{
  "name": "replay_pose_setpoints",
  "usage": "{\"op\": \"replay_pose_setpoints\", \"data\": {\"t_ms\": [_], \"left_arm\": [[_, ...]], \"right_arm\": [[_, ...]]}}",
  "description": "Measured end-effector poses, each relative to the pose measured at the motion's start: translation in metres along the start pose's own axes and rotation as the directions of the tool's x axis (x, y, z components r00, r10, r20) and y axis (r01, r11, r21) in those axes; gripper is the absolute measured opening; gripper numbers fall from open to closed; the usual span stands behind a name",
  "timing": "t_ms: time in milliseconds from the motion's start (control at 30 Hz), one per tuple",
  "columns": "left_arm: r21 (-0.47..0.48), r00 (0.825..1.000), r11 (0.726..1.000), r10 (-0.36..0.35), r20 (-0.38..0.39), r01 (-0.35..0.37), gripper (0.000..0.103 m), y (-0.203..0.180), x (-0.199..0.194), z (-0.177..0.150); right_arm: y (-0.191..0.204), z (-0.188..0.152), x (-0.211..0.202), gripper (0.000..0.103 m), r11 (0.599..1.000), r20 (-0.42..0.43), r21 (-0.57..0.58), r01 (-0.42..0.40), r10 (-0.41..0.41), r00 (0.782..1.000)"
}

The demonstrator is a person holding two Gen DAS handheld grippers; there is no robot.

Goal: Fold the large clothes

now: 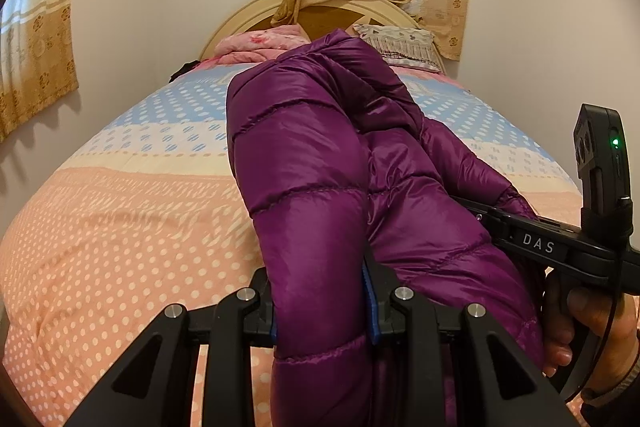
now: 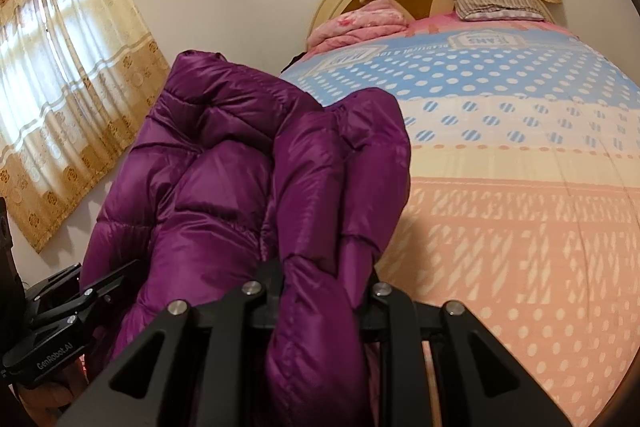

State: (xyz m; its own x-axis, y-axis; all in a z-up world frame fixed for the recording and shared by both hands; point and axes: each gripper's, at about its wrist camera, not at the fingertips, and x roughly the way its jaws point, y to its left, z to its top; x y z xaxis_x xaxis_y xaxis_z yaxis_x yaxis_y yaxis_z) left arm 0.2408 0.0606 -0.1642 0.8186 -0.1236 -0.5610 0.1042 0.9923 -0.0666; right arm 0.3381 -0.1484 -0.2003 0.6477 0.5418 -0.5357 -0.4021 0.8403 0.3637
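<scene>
Carrying looks like the step in hand: both tongs hold one purple puffer jacket [image 1: 320, 167] up above the bed [image 1: 120, 227], none of it visibly resting on the spotted cover. The left tongs [image 1: 320, 307] are clenched on a thick quilted roll of the fabric, and the right tongs [image 2: 324, 291] pinch a bunched fold in the same way. Next, I judge, the jacket needs lowering onto the cover and spreading flat, with each grip kept until the bulk settles, since no fold can be made cleanly in the air. It is glossy, padded, stitched in horizontal channels, and crumpled into puffy lobes; sleeves and collar cannot be told apart in this bundle.
</scene>
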Motion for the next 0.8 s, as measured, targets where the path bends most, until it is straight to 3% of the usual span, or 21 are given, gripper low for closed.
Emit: {"op": "replay_pose_setpoints", "data": {"t_ms": [800], "left_arm": [[-0.055, 0.998, 0.997, 0.049, -0.051, -0.052, 0.031, 0.037, 0.002, -0.023]], "right_arm": [[0.034, -0.011, 0.043, 0.023, 0.998, -0.086, -0.046, -0.03, 0.026, 0.996]]}}
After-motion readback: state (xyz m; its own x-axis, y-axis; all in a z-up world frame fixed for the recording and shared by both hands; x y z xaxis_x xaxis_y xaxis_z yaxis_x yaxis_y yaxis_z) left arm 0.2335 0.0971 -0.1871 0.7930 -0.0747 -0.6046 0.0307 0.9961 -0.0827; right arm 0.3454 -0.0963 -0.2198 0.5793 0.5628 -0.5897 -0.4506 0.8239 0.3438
